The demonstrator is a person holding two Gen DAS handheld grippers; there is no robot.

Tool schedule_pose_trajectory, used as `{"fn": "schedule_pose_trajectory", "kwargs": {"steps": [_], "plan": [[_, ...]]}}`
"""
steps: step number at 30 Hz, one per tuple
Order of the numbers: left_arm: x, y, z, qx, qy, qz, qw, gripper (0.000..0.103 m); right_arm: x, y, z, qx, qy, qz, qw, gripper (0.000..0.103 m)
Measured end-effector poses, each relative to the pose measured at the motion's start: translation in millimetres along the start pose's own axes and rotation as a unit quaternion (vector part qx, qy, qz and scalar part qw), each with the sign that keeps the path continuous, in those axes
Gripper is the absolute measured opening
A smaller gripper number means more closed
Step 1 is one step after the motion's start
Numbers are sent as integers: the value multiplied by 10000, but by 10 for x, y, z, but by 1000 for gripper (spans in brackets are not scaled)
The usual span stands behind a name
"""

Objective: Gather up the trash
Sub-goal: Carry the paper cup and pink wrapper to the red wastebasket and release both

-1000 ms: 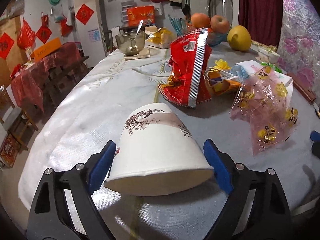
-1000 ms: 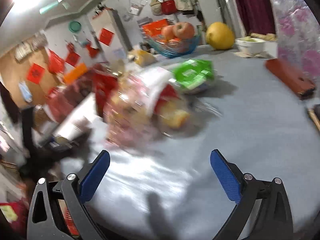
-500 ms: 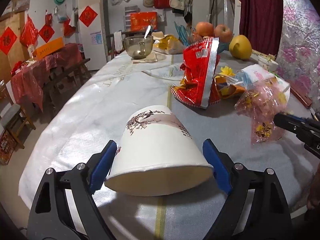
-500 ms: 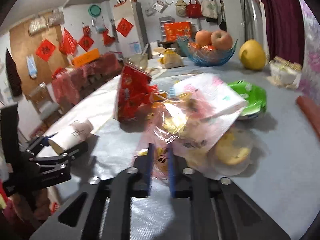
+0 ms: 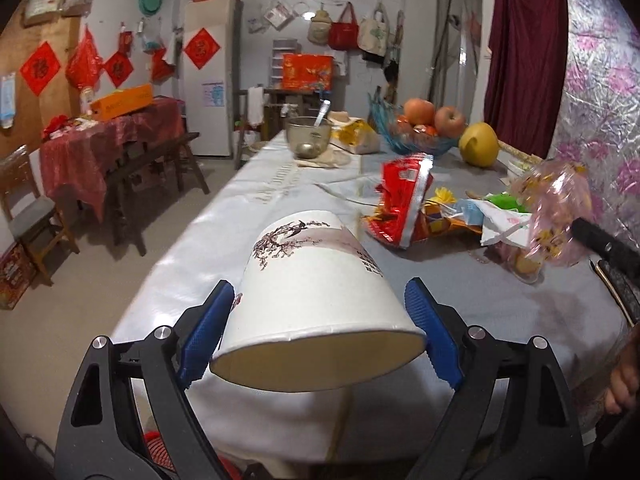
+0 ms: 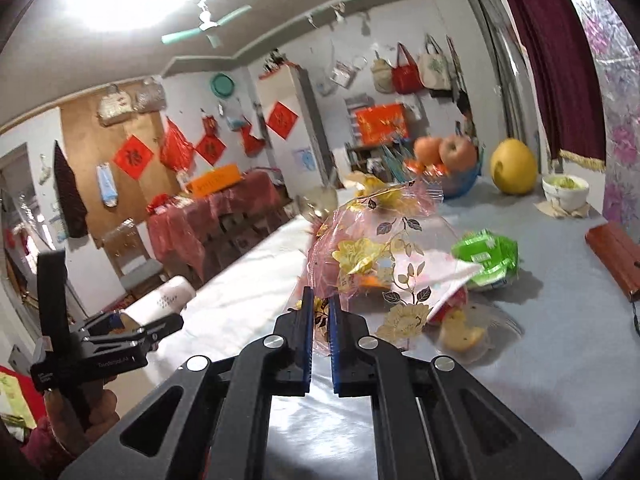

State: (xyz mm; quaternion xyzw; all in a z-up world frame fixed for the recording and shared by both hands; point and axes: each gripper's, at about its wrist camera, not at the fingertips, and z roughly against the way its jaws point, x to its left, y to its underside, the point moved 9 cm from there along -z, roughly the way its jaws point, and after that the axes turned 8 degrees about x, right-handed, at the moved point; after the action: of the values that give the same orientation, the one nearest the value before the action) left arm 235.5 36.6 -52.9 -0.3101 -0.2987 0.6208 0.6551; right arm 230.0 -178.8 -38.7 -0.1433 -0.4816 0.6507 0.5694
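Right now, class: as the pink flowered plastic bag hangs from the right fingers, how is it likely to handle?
The pink flowered plastic bag looks thin and crinkled, so probably floppy and very light. Pinched only at one edge by the right fingers, it may swing or slip. The paper cup looks stiffer.

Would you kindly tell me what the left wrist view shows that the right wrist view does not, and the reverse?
Only the left wrist view shows the left gripper closed on the white paper cup from behind, its open mouth toward the camera, and the red snack bag.

Only the right wrist view shows the right gripper shut on the pink flowered plastic wrapper, the white bowl and the ceiling fan.

Both show the cup, the wrapper, the green packet, the fruit bowl and the yellow pomelo.
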Motion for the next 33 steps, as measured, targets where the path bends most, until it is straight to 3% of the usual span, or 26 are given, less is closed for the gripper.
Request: {"fn": "schedule_pose_trajectory", "kwargs": {"steps": [7, 13, 18, 22, 33], "plan": [[464, 316, 552, -44, -339, 242, 9991, 84, 415, -56, 356, -191, -558, 162, 9981, 8], [1122, 957, 812, 433, -744, 542, 9948, 84, 941, 98, 486, -23, -928, 487, 9945, 8], [1692, 1686, 722, 1231, -931, 959, 9834, 84, 1396, 334, 489, 250, -1080, 770, 9909, 8], [1984, 2139, 590, 1624, -977, 1219, 9743, 84, 1760, 556, 443, 510, -1203, 966, 9867, 8], [2285, 2853, 184, 2466, -902, 1352, 9554, 86, 2419, 1026, -4, 1381, -1409, 1418, 9700, 8]]}}
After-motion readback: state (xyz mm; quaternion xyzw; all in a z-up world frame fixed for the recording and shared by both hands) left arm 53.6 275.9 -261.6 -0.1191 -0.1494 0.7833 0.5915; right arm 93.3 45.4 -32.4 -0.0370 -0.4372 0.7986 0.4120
